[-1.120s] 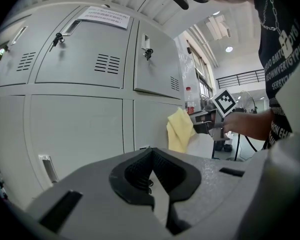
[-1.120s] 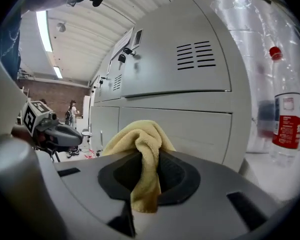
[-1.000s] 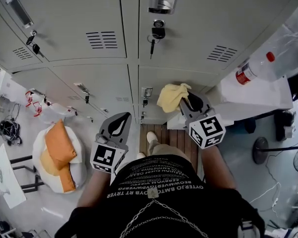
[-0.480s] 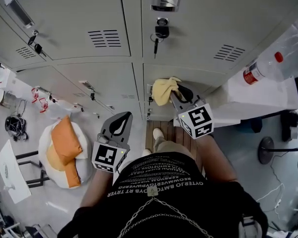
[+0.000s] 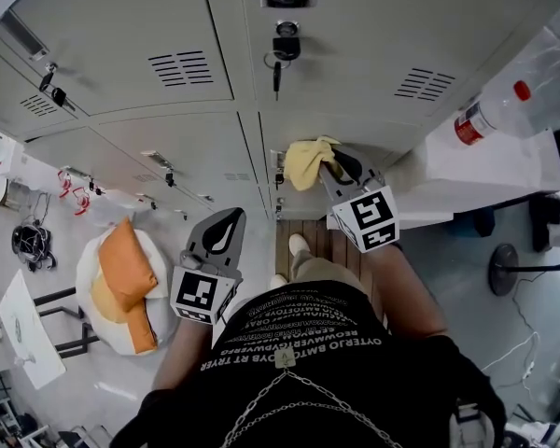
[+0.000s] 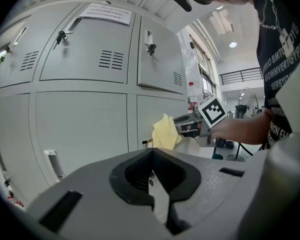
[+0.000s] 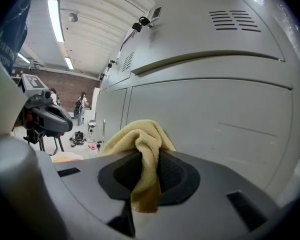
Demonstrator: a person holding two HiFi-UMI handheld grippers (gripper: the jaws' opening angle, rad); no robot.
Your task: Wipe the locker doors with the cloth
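Your right gripper (image 5: 334, 163): jaws clamping cloth (image 5: 306, 161), slid left along locker door (image 5: 378, 144); wiping underway. Left gripper (image 5: 226, 224): jaws closed, empty.

The head view is taken from head height, looking steeply down the locker doors (image 5: 168, 147) to the floor (image 5: 93, 385). The left gripper (image 5: 231, 220) and right gripper (image 5: 334, 164) are seen in it from behind. The left gripper view is directed along its jaws at the doors from low down, a little way off. The right gripper view is held close to a door. The yellow cloth (image 5: 306, 161) is shared by all three views.
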